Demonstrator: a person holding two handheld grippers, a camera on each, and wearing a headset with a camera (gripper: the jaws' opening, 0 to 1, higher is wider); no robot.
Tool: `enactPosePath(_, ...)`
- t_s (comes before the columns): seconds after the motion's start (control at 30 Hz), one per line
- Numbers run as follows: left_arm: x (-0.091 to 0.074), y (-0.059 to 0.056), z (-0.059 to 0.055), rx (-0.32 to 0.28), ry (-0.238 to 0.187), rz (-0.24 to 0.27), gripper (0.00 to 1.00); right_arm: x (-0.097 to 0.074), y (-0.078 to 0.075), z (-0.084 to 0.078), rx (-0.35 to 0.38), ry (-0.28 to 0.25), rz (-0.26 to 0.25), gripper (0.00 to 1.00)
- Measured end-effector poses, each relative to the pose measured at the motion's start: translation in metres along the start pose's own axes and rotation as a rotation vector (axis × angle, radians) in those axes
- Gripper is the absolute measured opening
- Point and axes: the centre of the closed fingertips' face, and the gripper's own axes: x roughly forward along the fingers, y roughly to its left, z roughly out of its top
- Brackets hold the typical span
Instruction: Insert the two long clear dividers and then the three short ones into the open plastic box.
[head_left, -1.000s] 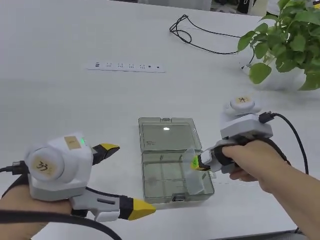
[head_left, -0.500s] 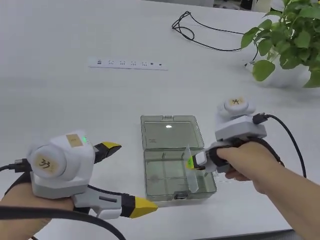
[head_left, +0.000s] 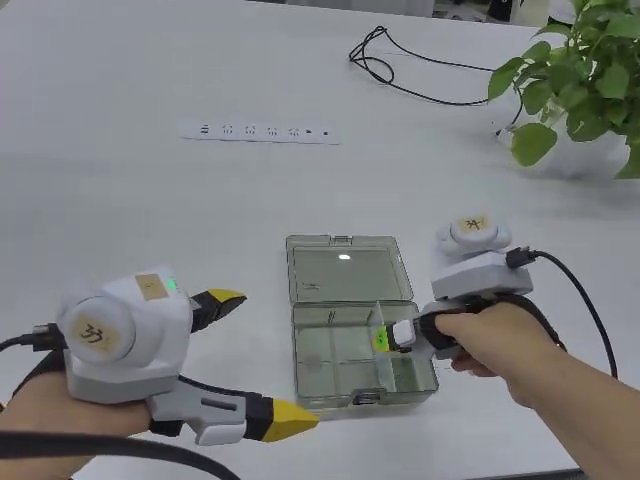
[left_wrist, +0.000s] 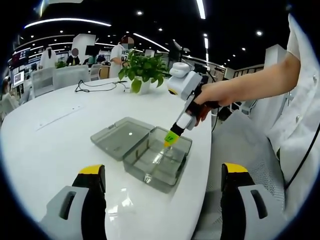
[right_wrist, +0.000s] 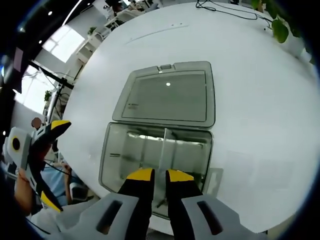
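White tabletop (head_left: 150, 220) carries the open plastic box (head_left: 330, 392) at lower centre of the head view, with its lid (head_left: 345, 270) laid flat behind the tray. Left gripper (head_left: 262, 358) hangs at lower left, clear of the box, jaws spread wide with nothing between them. Right gripper (head_left: 382, 338) is over the tray's right half, its yellow tips drawn almost together on a clear divider (right_wrist: 165, 150). In the right gripper view that strip stands on edge inside the tray, running from the tips to the hinge-side wall. I cannot tell whether it is a long or a short piece, nor how many others are seated; faint lines in the tray may be ribs or reflections. Judgement: an insertion is in hand, with the strip low in the tray. The next move calls for pressing it straight down into its wall slots, then opening the jaws without dragging it out.
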Motion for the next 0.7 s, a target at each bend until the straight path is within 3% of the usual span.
enactPosePath(0.27, 0.000, -0.001, 0.002, -0.012, 0.000, 0.014, 0.98, -0.004, 0.000, 0.000, -0.042, -0.043, 0.043, 0.15)
enactPosePath(0.7, -0.005, -0.001, 0.001, -0.033, 0.006, 0.054, 0.96, -0.030, 0.007, 0.013, -0.104, -0.138, 0.108, 0.23)
